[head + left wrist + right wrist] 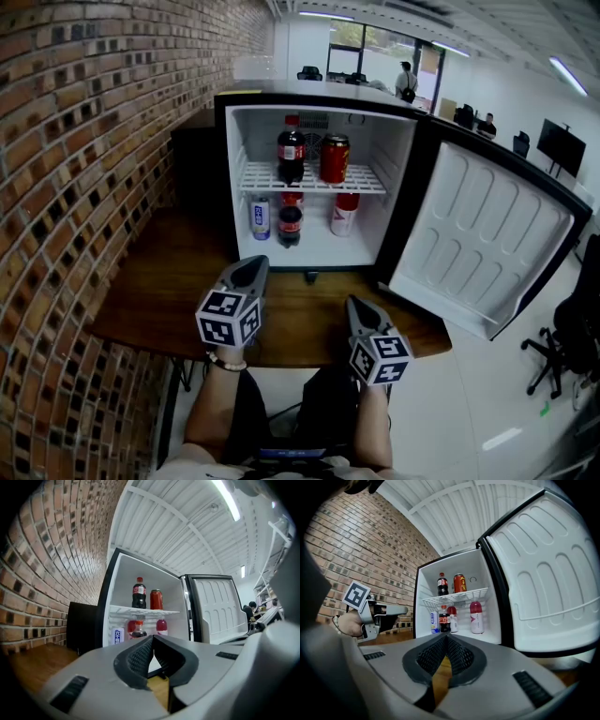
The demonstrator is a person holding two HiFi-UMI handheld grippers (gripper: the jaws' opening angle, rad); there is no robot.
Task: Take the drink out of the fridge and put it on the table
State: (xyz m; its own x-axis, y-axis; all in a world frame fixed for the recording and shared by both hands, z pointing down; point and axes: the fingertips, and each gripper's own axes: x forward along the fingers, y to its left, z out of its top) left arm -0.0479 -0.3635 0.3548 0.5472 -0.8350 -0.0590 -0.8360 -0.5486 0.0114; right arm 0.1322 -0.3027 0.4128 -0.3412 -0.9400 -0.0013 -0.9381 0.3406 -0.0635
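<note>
- Two hand-held tongs sit nearest, over the near edge of a wooden table (159, 300). The left tongs (249, 266) and the right tongs (360, 304) each have their jaws pressed together with nothing between them. Both point toward the fridge.
- A small white fridge (398, 187) stands at the far side of the table, near a brick wall (75, 141) on the left. Its door (487, 234) hangs open to the right.
- On the upper wire shelf stand a dark cola bottle (291, 150) with a red label and cap and, just right of it, a red can (335, 158).
- On the fridge floor are a slim white-and-blue can (260, 217) at left, a smaller cola bottle (290, 225) beside it, and a red-topped white bottle (345, 214) at right.
- Every drink stands upright, long axis vertical, cap or can top upward.
- All drinks are inside the fridge, well apart from both tongs.
</note>
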